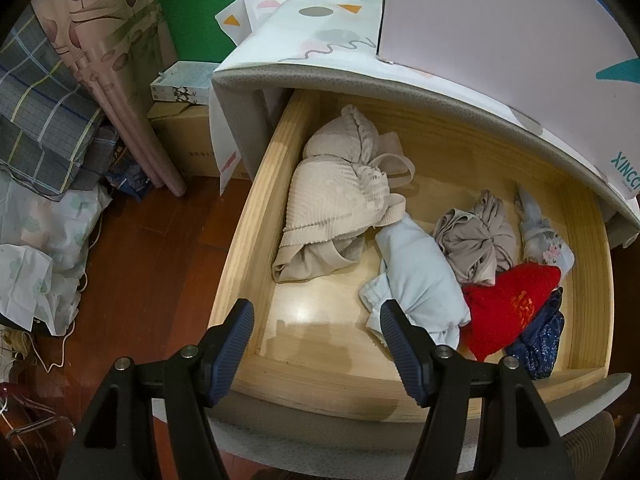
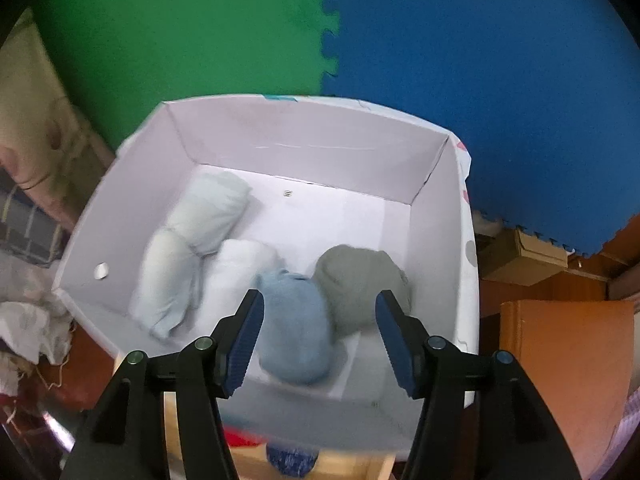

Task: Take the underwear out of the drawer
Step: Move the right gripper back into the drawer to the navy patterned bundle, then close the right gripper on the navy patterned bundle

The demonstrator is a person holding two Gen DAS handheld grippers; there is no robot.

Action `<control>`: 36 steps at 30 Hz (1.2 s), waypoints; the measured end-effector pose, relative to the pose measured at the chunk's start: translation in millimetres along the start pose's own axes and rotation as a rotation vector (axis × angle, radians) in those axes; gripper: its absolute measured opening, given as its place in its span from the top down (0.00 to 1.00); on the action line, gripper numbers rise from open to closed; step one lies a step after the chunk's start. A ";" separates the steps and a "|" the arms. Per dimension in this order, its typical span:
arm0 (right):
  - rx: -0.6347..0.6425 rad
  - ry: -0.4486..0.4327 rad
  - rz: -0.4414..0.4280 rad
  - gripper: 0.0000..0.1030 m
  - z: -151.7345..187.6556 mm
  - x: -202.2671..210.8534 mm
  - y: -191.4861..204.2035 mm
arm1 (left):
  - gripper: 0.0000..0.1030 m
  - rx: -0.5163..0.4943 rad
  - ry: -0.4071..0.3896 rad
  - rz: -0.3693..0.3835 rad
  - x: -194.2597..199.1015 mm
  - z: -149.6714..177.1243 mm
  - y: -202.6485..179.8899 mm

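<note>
The wooden drawer stands pulled out. In it lie a beige ribbed garment, a pale blue piece of underwear, a grey-brown bundle, a red piece, a navy patterned piece and a pale floral one. My left gripper hangs open above the drawer's front, holding nothing. The right gripper is open over a white box. A blue roll lies below, between its fingers, untouched. Beside it rest a grey-green roll and pale rolls.
The white box sits on the cabinet top above the drawer. Piled bedding and cardboard boxes crowd the wooden floor at left. Green and blue foam mats line the wall. An orange-brown panel stands right of the box.
</note>
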State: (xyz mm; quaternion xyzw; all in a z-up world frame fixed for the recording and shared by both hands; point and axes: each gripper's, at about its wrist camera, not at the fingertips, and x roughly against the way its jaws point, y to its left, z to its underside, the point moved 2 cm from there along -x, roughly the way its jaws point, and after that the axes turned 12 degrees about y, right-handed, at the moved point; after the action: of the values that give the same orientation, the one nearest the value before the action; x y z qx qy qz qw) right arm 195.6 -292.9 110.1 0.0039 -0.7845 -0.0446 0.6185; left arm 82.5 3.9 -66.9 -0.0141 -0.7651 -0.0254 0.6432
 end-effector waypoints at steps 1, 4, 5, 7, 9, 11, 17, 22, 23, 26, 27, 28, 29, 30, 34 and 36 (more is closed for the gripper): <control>0.008 -0.001 -0.011 0.45 5.4 5.5 0.6 | 0.35 -0.001 0.001 -0.003 -0.4 0.0 -0.9; 0.055 0.018 -0.036 0.41 31.9 21.2 4.5 | 0.35 -0.007 0.005 -0.005 -1.7 0.4 -2.9; 0.074 0.028 -0.033 0.41 42.6 24.5 6.3 | 0.35 -0.008 0.007 -0.002 -2.1 0.4 -3.1; 0.115 0.054 -0.032 0.40 65.6 27.7 9.1 | 0.35 -0.007 0.011 0.000 -3.2 0.5 -2.7; 0.148 0.090 -0.029 0.39 84.7 23.4 10.7 | 0.35 -0.007 0.017 0.003 -3.9 0.0 -3.7; 0.170 0.136 -0.035 0.38 104.0 14.0 11.9 | 0.35 -0.008 0.022 0.007 -4.9 -0.3 -3.9; 0.169 0.305 -0.015 0.38 151.2 -61.6 13.3 | 0.35 -0.007 0.024 0.001 -5.5 0.0 -4.1; 0.127 0.400 -0.052 0.38 165.7 -120.4 16.4 | 0.35 -0.004 0.029 0.008 -6.5 0.4 -4.1; 0.120 0.414 -0.059 0.38 166.5 -130.7 17.5 | 0.35 -0.004 0.029 0.010 -6.4 0.5 -4.3; 0.123 0.449 -0.034 0.38 170.5 -156.6 22.3 | 0.35 -0.007 0.029 0.011 -6.3 0.7 -4.2; 0.125 0.462 -0.028 0.38 171.8 -164.5 23.6 | 0.35 -0.007 0.030 0.012 -6.3 0.6 -4.2; 0.122 0.477 -0.027 0.38 173.2 -172.3 24.5 | 0.35 -0.007 0.029 0.015 -6.2 1.0 -4.3; 0.120 0.492 -0.028 0.38 174.5 -180.5 25.7 | 0.35 -0.006 0.030 0.017 -6.2 0.5 -4.0; 0.121 0.506 -0.024 0.38 175.6 -188.0 26.9 | 0.35 -0.006 0.030 0.017 -5.9 0.4 -4.2; 0.135 0.537 -0.004 0.38 175.8 -206.3 31.0 | 0.35 -0.010 0.030 0.019 -6.3 0.2 -4.1; 0.138 0.546 0.003 0.37 174.7 -212.9 33.8 | 0.35 -0.010 0.032 0.022 -6.9 -0.1 -4.5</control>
State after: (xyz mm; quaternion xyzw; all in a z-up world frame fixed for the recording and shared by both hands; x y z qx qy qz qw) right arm 77.6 -234.7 -134.3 0.0566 -0.5898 0.0125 0.8054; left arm 83.6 -0.5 -73.7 -0.0252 -0.7543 -0.0225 0.6557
